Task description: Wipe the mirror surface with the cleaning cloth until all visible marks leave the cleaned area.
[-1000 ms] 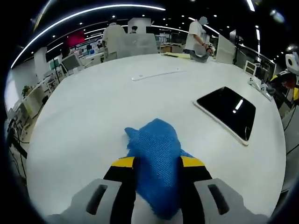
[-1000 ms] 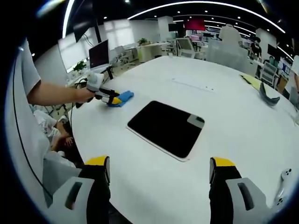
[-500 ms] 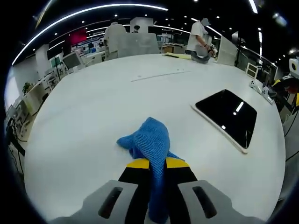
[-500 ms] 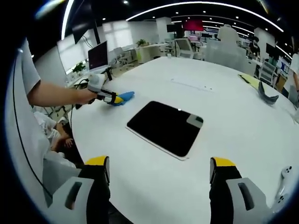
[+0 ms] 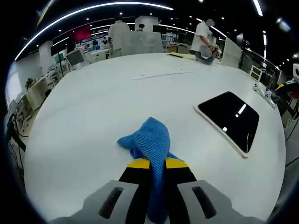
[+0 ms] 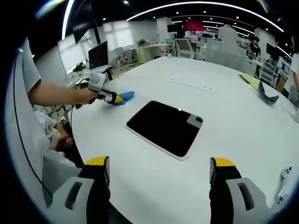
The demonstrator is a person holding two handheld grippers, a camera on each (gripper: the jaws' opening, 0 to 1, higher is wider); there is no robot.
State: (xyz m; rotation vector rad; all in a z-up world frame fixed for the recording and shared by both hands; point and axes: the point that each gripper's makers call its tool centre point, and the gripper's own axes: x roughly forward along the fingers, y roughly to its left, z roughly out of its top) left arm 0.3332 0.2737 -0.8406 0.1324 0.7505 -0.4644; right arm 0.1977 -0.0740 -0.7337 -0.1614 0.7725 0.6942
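Observation:
A blue cleaning cloth (image 5: 149, 142) lies bunched on the white round table (image 5: 93, 107), and my left gripper (image 5: 157, 163) is shut on its near end. The mirror (image 5: 230, 119), a dark flat rectangle with a pale rim, lies to the right of the cloth, apart from it. In the right gripper view the mirror (image 6: 164, 127) sits mid-table, with the left gripper (image 6: 114, 98) and cloth (image 6: 125, 96) beyond its left corner, held by a person's hand. My right gripper (image 6: 159, 164) hangs open over the table's near edge, nothing between its yellow-tipped jaws.
A thin pale strip (image 5: 159, 74) lies far across the table. A dark curved object (image 6: 268, 94) and a yellow sheet (image 6: 250, 80) rest near the far right edge. A person (image 5: 203, 39) stands at the back. Desks and monitors surround the table.
A second ago the left jaws stood open around the cloth; they have shut on it and bunched it up. The right gripper stays still and open.

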